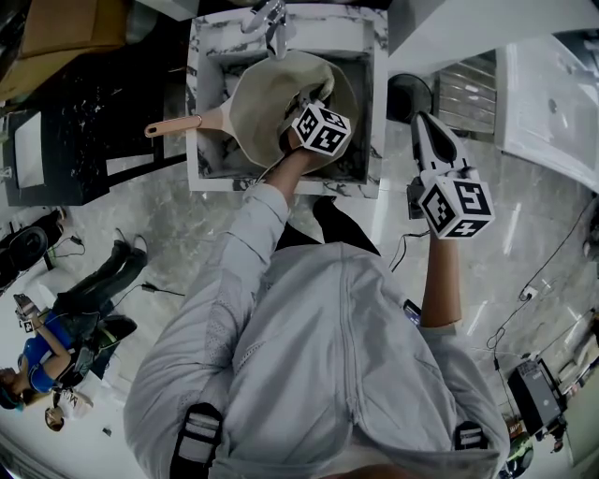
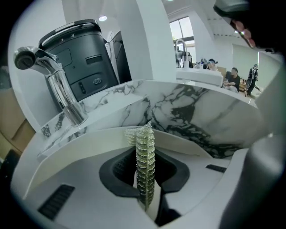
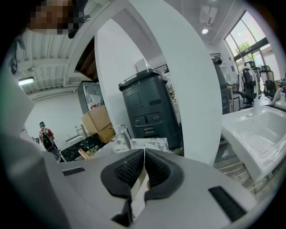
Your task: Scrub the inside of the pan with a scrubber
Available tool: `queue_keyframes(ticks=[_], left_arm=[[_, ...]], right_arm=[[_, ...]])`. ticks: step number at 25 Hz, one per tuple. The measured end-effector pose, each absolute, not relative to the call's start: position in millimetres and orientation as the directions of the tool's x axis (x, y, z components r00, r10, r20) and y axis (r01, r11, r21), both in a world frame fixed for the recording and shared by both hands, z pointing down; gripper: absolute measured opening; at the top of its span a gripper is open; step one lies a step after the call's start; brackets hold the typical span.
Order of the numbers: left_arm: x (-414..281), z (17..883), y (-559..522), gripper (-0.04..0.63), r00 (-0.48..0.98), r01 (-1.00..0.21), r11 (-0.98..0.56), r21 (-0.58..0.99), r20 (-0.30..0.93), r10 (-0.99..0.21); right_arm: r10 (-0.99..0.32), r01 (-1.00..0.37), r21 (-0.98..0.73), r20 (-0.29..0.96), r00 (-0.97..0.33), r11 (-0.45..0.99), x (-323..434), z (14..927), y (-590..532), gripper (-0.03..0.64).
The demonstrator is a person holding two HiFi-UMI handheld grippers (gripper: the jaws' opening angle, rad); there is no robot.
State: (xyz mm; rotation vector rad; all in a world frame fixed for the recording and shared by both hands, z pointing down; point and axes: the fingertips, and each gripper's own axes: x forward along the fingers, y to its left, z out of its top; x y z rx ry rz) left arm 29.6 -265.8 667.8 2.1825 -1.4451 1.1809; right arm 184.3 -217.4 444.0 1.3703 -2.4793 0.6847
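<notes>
— Our left gripper (image 2: 145, 154) is clenched tight on the scrubber (image 2: 145, 134), yes?

— Yes. It reaches into the pan (image 1: 267, 103), which sits in the sink (image 1: 379, 112) on the far side. The pan's inside is right in front of the scrubber.

— Where does the handle (image 1: 178, 124) go?

— It points left. Our right gripper (image 3: 144, 167) is pressed closed on nothing, off to the right, well apart from the pan. We think the left one should scrub.

At twelve o'clock, a marble sink (image 1: 199, 103) with chrome faucet (image 1: 271, 23). At two, a white basin (image 1: 552, 98). At eleven, cardboard boxes (image 1: 67, 28). At eight, a person in blue (image 1: 42, 363).
</notes>
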Motion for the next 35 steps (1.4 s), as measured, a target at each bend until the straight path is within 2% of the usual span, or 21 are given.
queue_keyframes(ticks=[7, 17, 25, 30, 35], left_arm=[[60.2, 670.1, -262.5, 0.064, 0.379, -0.796, -0.604, -0.041, 0.743, -0.551], [85.2, 673.5, -230.0, 0.064, 0.571, -0.577, -0.812, 0.093, 0.757, -0.319], [110.0, 675.8, -175.7, 0.064, 0.624, -0.312, -0.936, 0.161, 0.778, -0.074], [101.0, 673.0, -154.6, 0.064, 0.605, -0.229, -0.948, 0.223, 0.795, 0.041], [91.6, 663.9, -121.8, 0.064, 0.602, -0.083, -0.929, 0.36, 0.761, 0.241]], right_arm=[[-0.742, -0.847, -0.301, 0.411, -0.53, 0.438, 189.3, 446.6, -210.6, 0.035], [-0.743, -0.848, -0.347, 0.419, -0.522, 0.401, 191.0, 456.8, -202.5, 0.035], [-0.763, -0.871, -0.323, 0.43, -0.483, 0.37, 187.3, 445.9, -191.3, 0.035], [-0.792, -0.893, -0.312, 0.426, -0.437, 0.325, 185.1, 428.3, -179.0, 0.035], [-0.819, -0.91, -0.308, 0.418, -0.393, 0.279, 175.2, 418.4, -169.8, 0.035]])
